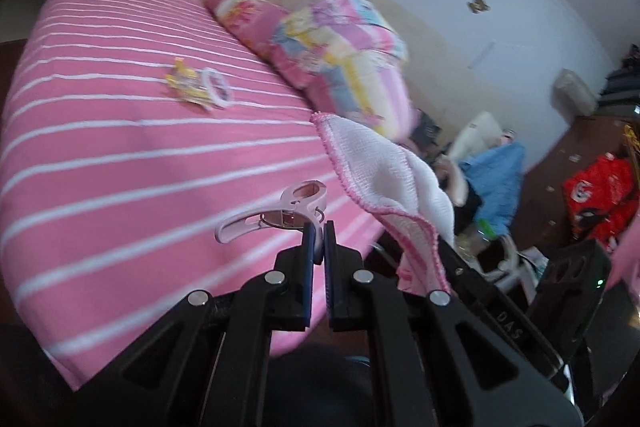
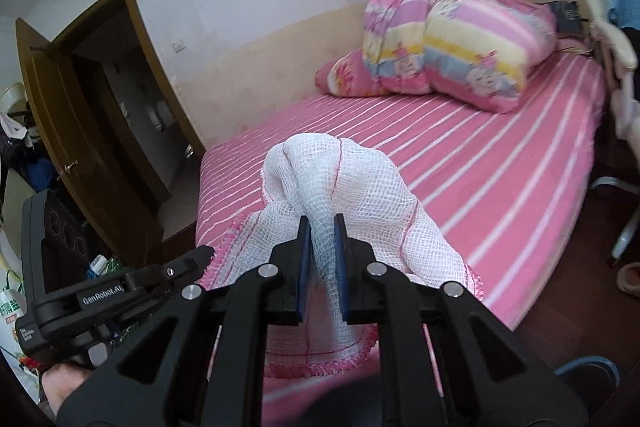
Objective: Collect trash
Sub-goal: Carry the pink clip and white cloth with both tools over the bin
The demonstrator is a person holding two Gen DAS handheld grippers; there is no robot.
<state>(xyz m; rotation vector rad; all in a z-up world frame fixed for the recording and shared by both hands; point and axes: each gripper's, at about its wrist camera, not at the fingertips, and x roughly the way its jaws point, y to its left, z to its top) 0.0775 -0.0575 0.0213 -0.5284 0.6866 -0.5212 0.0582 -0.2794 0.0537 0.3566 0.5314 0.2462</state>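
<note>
While both tools hang over the bed: the left view looks across the mattress from its near edge, the right view from beside it.
Left tool (image 1: 319,227): clamped together on one handle of a pale pink clothes peg (image 1: 276,213), lower centre of the left view.
Peg direction: long axis runs roughly left to right across the frame; the free curved handle points to the lower left, the looped end rises toward the upper right.
Right tool (image 2: 322,223): closed on a bunched fold of white gauze cloth (image 2: 352,195), lower centre of the right view.
Cloth direction: the pinched fold runs along the fingers toward the camera; the rest humps up above the tips and drapes down both sides, its pink stitched edge hanging low.
Cloth in left view: it shows at centre right (image 1: 384,167), hanging from the other tool.
Trash on bed: a crumpled yellow wrapper (image 1: 185,83) and a white ring (image 1: 218,87) lie touching each other, upper left of the left view, well apart from both tools.
Bed (image 2: 500,187): pink sheet with white stripes.
Bedding: a folded quilt (image 2: 460,39) sits on a pink pillow (image 2: 344,75) at the far end.
Containers: whether any bin or bag stands among the blurred floor clutter I cannot tell.
</note>
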